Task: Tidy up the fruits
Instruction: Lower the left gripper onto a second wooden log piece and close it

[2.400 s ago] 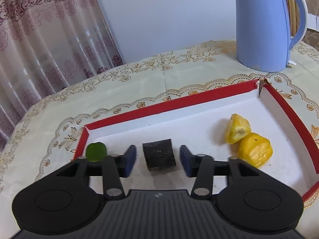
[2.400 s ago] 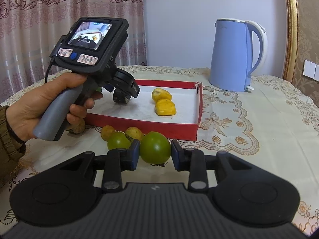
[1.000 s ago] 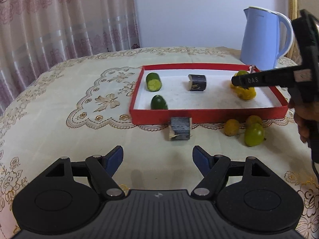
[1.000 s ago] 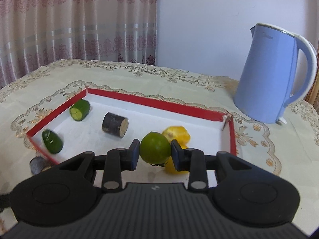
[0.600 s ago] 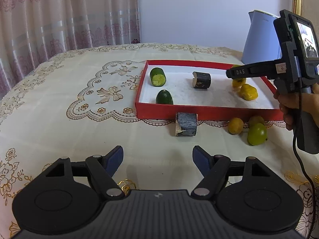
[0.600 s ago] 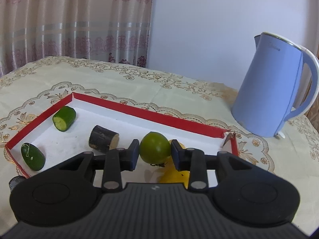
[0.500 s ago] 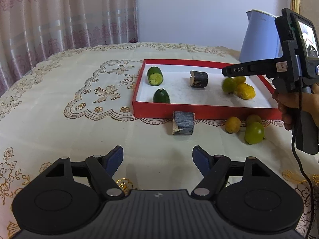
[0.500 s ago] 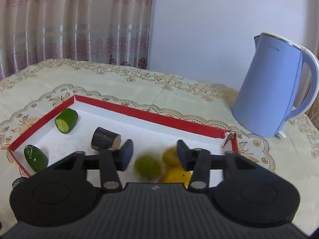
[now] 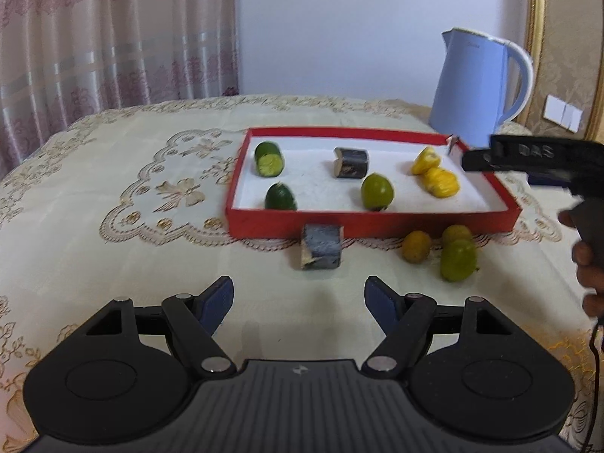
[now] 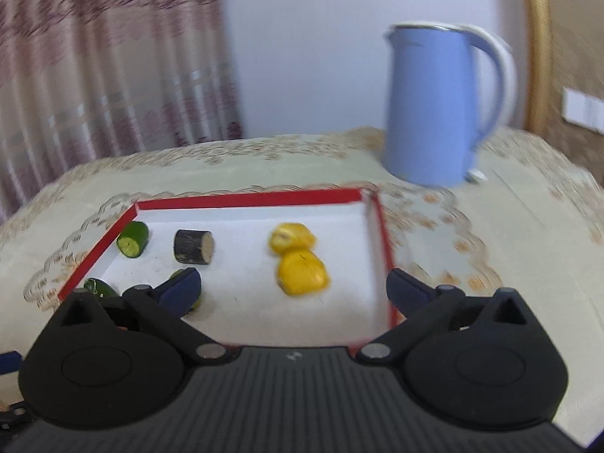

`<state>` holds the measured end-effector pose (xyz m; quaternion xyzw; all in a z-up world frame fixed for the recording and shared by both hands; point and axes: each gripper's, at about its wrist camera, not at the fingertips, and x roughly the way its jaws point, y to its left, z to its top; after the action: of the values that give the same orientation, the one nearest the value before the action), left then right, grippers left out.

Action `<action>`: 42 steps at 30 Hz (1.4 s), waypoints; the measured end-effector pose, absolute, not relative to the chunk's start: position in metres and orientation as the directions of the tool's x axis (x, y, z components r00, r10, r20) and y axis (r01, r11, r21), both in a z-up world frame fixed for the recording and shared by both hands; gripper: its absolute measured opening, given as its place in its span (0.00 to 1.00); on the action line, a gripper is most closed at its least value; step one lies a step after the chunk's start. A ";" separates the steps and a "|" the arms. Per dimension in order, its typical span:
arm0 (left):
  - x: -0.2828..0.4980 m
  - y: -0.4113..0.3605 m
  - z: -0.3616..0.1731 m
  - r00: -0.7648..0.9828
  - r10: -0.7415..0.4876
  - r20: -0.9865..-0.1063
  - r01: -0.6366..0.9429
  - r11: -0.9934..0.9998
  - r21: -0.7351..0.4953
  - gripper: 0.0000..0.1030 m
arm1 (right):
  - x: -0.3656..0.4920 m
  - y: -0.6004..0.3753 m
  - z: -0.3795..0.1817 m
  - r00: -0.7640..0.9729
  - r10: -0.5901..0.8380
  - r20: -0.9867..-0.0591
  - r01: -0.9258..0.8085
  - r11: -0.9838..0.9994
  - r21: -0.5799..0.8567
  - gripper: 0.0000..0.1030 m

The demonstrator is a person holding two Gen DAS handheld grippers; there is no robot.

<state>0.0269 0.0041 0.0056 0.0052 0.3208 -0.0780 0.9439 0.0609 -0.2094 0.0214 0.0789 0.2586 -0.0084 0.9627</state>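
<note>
Left wrist view: the left tongs [image 9: 298, 298] hang spread and empty over a counter [image 9: 75, 226] in cream embroidered cloth. Beyond, a round green fruit [image 9: 376, 191] sits inside the red-walled tray [image 9: 264, 222]. The right tongs [image 10: 292, 287] are opening, empty. Farther back stand a smooth blue kettle [image 9: 475, 87] and patterned curtains [image 9: 113, 34].

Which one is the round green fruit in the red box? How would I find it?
Find the blue kettle; the red box lies before it. Near the box's front wall, between the cucumber end and the yellow pieces, sits the green fruit. It is the only whole, round, smooth thing inside.
</note>
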 end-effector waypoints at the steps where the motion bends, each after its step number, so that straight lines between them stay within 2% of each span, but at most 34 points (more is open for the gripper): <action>1: 0.028 0.002 0.006 0.789 -0.154 -0.595 0.165 0.986 -0.036 0.74 | 0.052 -0.213 0.020 0.873 0.022 -0.487 0.071 0.983 0.172 1.00; 4: 0.034 -0.007 0.006 0.800 -0.128 -0.586 0.172 0.985 0.020 0.74 | 0.034 -0.212 0.011 0.886 0.010 -0.463 0.079 0.982 0.172 1.00; 10: 0.057 -0.014 0.002 0.785 -0.101 -0.612 0.165 0.985 0.049 0.74 | 0.020 -0.179 -0.004 0.895 -0.161 -0.415 0.093 0.979 -0.180 1.00; 13: 0.066 -0.020 -0.001 0.775 -0.096 -0.625 0.173 0.983 0.064 0.74 | 0.015 -0.170 -0.002 0.903 -0.201 -0.380 0.107 0.961 -0.255 1.00; 17: 0.075 -0.025 -0.005 0.775 -0.071 -0.627 0.161 0.983 0.088 0.74 | 0.008 -0.172 0.005 0.915 -0.129 -0.383 0.056 0.979 -0.198 1.00; 20: 0.080 -0.027 -0.007 0.775 -0.052 -0.630 0.144 0.985 0.096 0.74 | -0.004 -0.179 0.010 0.931 -0.021 -0.365 -0.009 0.997 -0.078 1.00; 24: 0.083 -0.025 -0.009 0.766 -0.056 -0.640 0.134 0.988 0.073 0.74 | -0.010 -0.179 0.011 0.937 -0.037 -0.346 0.016 0.998 -0.063 1.00; 31: 0.084 -0.023 -0.010 0.776 -0.047 -0.629 0.120 0.990 0.074 0.74 | -0.022 -0.177 0.007 0.931 0.051 -0.360 -0.049 0.999 0.013 1.00; 38: 0.092 -0.019 -0.015 0.754 -0.074 -0.653 0.123 0.992 0.030 0.74 | -0.026 -0.163 0.000 0.930 0.023 -0.367 -0.065 0.992 -0.104 1.00; 42: 0.094 -0.015 -0.017 0.759 -0.080 -0.646 0.118 0.993 0.015 0.74 | -0.022 -0.169 -0.005 0.926 0.047 -0.375 -0.077 0.995 -0.064 1.00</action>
<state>0.0937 -0.0152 -0.0171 0.0271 0.3430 -0.0528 0.9375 -0.0220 -0.1689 -0.0048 -0.0388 0.1898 0.0317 0.9805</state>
